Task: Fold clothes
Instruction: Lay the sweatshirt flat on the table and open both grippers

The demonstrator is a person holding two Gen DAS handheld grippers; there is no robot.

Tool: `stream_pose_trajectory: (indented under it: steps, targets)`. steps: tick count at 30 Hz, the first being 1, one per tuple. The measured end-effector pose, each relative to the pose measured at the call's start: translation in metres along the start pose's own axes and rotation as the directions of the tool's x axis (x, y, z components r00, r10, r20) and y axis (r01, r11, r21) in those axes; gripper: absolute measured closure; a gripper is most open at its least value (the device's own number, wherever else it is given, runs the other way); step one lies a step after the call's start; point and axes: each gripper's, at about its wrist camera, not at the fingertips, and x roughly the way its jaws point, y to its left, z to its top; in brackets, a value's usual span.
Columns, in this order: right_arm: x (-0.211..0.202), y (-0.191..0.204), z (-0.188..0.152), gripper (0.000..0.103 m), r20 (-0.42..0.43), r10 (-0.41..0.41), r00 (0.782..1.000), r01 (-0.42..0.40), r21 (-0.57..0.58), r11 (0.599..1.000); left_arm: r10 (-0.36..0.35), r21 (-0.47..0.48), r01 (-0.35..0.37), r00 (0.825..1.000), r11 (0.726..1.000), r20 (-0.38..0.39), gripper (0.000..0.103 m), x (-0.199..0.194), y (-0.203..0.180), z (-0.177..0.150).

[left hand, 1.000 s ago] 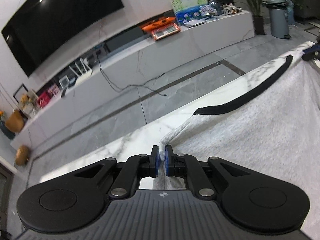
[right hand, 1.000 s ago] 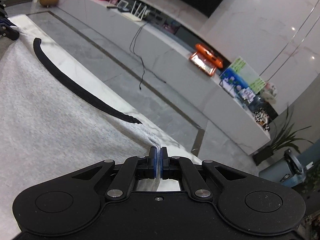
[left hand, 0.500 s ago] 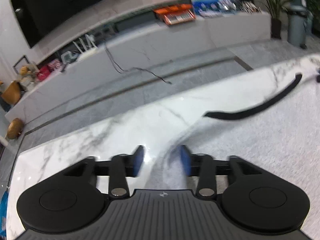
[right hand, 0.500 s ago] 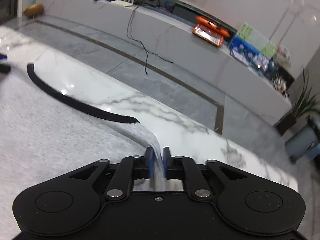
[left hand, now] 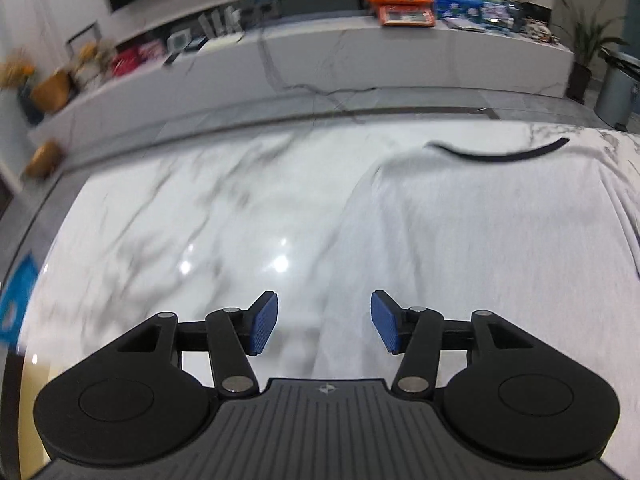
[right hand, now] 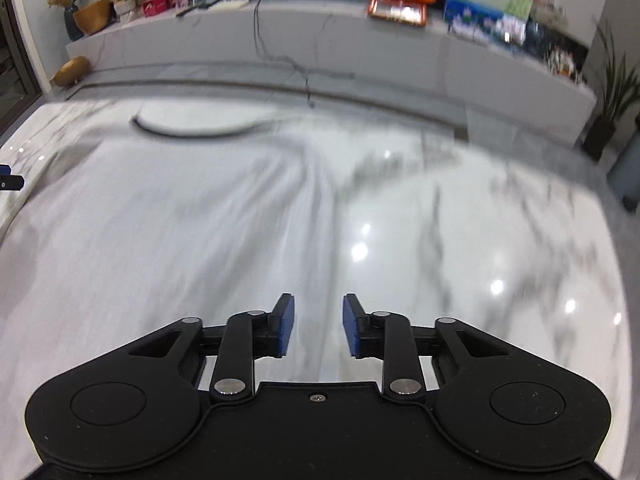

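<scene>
A light grey shirt (left hand: 480,240) with a black collar band (left hand: 500,154) lies flat on the white marble table (left hand: 180,240). My left gripper (left hand: 324,328) is open and empty, above the shirt's left edge. In the right wrist view the same shirt (right hand: 160,240) and its black collar (right hand: 192,132) are blurred. My right gripper (right hand: 318,326) is open and empty, above the shirt's right edge. The tip of the left gripper (right hand: 10,180) shows at the far left edge of the right wrist view.
Beyond the table's far edge are a grey tiled floor (left hand: 280,116) and a long white TV bench (left hand: 360,52) with boxes and a trailing cable. A bin (left hand: 616,92) and a potted plant (left hand: 584,48) stand at the right. A blue item (left hand: 16,300) lies at the table's left edge.
Both grippers have opened and let go of the shirt's shoulders. The shirt now lies flat on the table, and both grippers have pulled back and up.
</scene>
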Motion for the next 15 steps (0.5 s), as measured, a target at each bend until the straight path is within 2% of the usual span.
stream_pose_trajectory:
  steps: [4, 7, 15]
  targets:
    - [-0.006, 0.004, -0.035, 0.073, -0.062, 0.010, 0.998, -0.006, 0.060, 0.998, -0.025, -0.046, 0.023, 0.999, 0.999, -0.043, 0.053, -0.015, 0.015, -0.034]
    - [-0.014, 0.008, -0.051, 0.072, -0.075, 0.032, 0.997, -0.026, 0.088, 0.996, -0.037, -0.047, 0.033, 0.996, 0.998, -0.080, 0.053, -0.021, 0.018, -0.057]
    - [-0.025, 0.020, -0.077, 0.071, -0.105, 0.009, 0.994, 0.003, 0.108, 0.994, -0.021, -0.077, 0.012, 0.993, 0.997, -0.120, 0.053, -0.016, 0.017, -0.077]
